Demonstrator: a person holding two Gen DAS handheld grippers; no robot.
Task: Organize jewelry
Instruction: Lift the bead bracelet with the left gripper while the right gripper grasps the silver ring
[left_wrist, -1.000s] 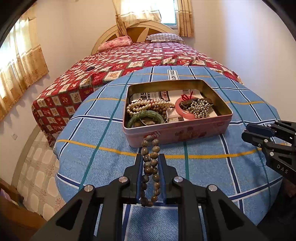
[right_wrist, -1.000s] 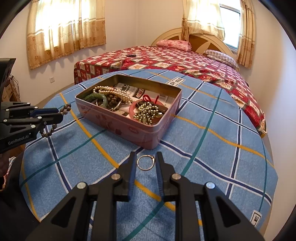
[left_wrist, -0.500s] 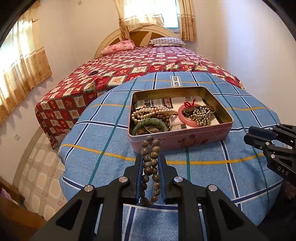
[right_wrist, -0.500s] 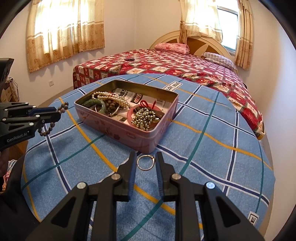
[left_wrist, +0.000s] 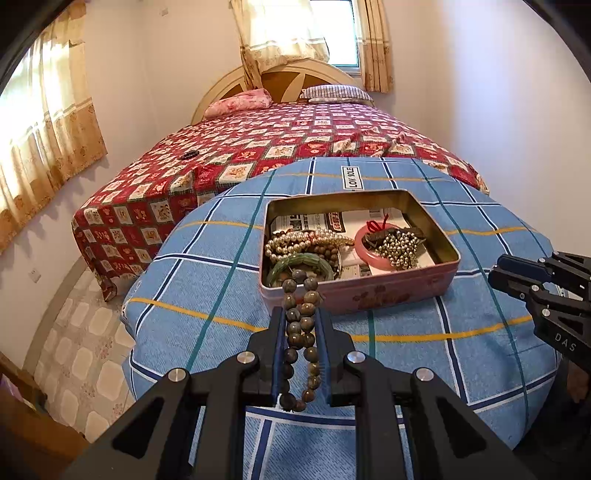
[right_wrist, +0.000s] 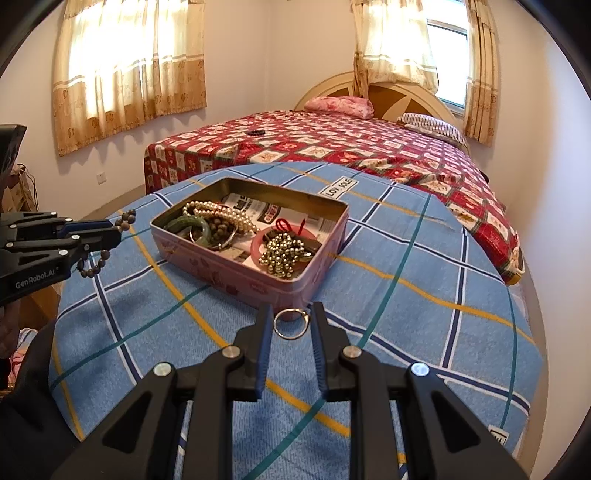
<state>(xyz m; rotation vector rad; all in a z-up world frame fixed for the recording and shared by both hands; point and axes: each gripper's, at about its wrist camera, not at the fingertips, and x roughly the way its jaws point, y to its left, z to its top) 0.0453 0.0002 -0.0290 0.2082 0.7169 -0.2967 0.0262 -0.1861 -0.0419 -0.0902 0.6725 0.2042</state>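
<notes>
Both my tongs have drifted closer to the pink tin (left_wrist: 369, 295) since a moment ago. My left gripper (left_wrist: 301, 321) pinches the bead bracelet (left_wrist: 301, 332), narrowly parted; my right gripper (right_wrist: 290, 319) clamps the silver ring (right_wrist: 290, 324). The dangling beads could snag the tin's rim, and the thin ring could slip out.

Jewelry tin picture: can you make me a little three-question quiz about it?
1. True or false: the pink tin has its lid on.
2. What does the left gripper hold? A) bead bracelet B) pearls C) spoon
3. Fill in: the right gripper holds a metal ____.

Key: 1 false, the tin is open. 2 A. 3 ring.
</notes>
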